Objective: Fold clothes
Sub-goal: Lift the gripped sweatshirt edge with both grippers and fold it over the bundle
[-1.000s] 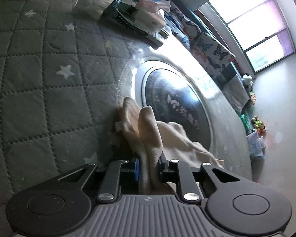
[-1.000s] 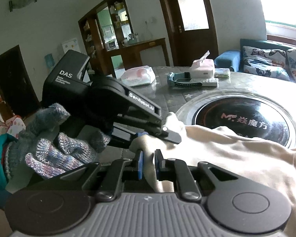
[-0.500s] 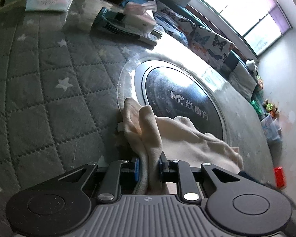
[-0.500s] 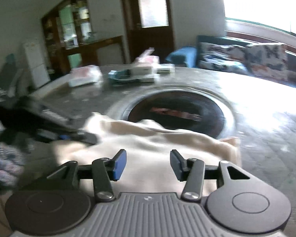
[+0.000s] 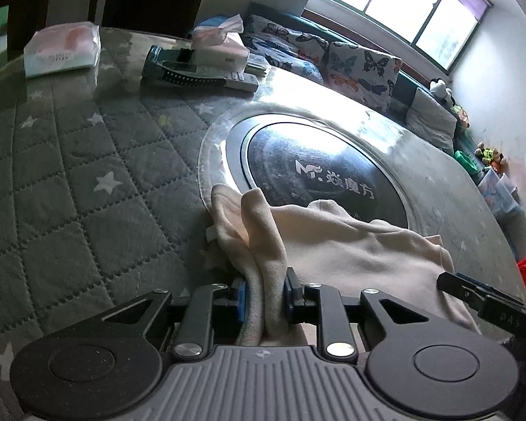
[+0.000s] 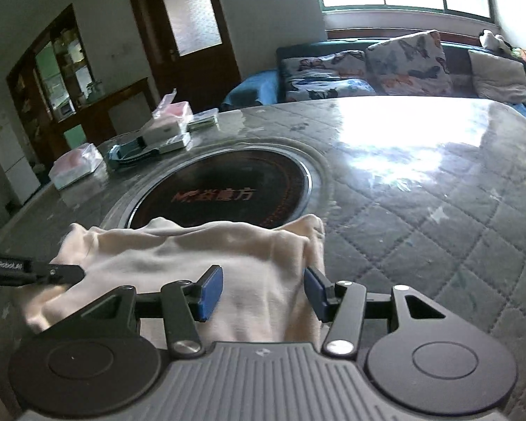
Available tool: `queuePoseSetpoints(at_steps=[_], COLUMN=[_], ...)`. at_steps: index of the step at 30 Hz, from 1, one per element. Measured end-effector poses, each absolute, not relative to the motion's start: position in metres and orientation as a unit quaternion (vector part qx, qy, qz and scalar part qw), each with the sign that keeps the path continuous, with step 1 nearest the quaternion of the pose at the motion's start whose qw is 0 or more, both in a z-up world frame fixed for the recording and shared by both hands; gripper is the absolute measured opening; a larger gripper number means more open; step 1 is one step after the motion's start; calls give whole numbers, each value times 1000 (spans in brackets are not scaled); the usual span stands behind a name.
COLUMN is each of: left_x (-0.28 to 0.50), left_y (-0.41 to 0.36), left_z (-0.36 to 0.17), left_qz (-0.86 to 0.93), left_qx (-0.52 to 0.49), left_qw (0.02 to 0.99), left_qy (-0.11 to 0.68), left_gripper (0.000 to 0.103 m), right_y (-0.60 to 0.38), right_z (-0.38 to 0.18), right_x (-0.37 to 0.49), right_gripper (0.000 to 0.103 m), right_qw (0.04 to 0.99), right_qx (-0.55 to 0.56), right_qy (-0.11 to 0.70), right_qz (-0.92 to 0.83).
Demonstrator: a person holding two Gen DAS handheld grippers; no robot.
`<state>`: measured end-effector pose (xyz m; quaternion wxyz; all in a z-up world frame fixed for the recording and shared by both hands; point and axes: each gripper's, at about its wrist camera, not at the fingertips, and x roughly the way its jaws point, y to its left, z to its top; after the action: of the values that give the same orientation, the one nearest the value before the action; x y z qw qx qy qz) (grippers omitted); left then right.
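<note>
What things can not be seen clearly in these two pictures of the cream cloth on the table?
- Cream cloth: its near edge is hidden behind the right gripper body, right wrist view.
- Left gripper: its pads are buried in bunched cloth, left wrist view.
- Items beside the tissue box: too small.

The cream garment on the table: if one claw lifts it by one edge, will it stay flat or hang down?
Probably it hangs down: the cream garment already lies in soft wrinkles and bunches into folds between the left claw's pads, whose jaws are opening. It looks light, likely thin knit. On the quilted table cover it may drag rather than slide.
</note>
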<state>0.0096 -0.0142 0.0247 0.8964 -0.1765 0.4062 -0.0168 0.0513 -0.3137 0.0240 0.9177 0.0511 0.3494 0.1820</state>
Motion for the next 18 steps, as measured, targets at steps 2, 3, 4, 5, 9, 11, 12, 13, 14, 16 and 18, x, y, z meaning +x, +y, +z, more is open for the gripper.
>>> queuePoseSetpoints(at_steps=[2, 3, 4, 5, 9, 11, 12, 13, 14, 16, 18], left_x=[9, 9, 9, 9, 10, 10, 10, 10, 10, 10, 10], left_y=[-16, -16, -17, -17, -17, -17, -17, -18, -18, -19, -19], left_z=[25, 25, 25, 25, 25, 25, 25, 25, 25, 25, 25], left_qz=[-16, -16, -16, -16, -17, -18, -18, -17, -17, -17, -19], left_qx=[-170, -167, -164, -164, -161, -160, -158, -157, -155, -153, -150], left_qw=[899, 900, 900, 900, 900, 901, 901, 902, 902, 902, 903], left_qy=[404, 404, 403, 403, 404, 403, 403, 403, 403, 402, 402], left_gripper=[25, 25, 26, 26, 26, 26, 26, 26, 26, 26, 27], right_y=[-315, -316, -317, -317, -319, -322, -324, -325, -326, -324, -322], right_z=[21, 20, 19, 19, 20, 19, 18, 17, 16, 14, 13], right_x=[53, 54, 54, 54, 56, 59, 61, 63, 64, 65, 65], right_gripper=[52, 52, 52, 52, 52, 52, 52, 52, 50, 49, 36], right_qw=[918, 918, 919, 920, 926, 926, 925, 925, 924, 923, 920], right_qx=[56, 59, 63, 64, 72, 80, 82, 84, 86, 85, 88], right_qy=[351, 350, 348, 345, 334, 335, 337, 339, 342, 343, 346], right_qz=[178, 176, 175, 174, 162, 155, 152, 150, 149, 154, 164])
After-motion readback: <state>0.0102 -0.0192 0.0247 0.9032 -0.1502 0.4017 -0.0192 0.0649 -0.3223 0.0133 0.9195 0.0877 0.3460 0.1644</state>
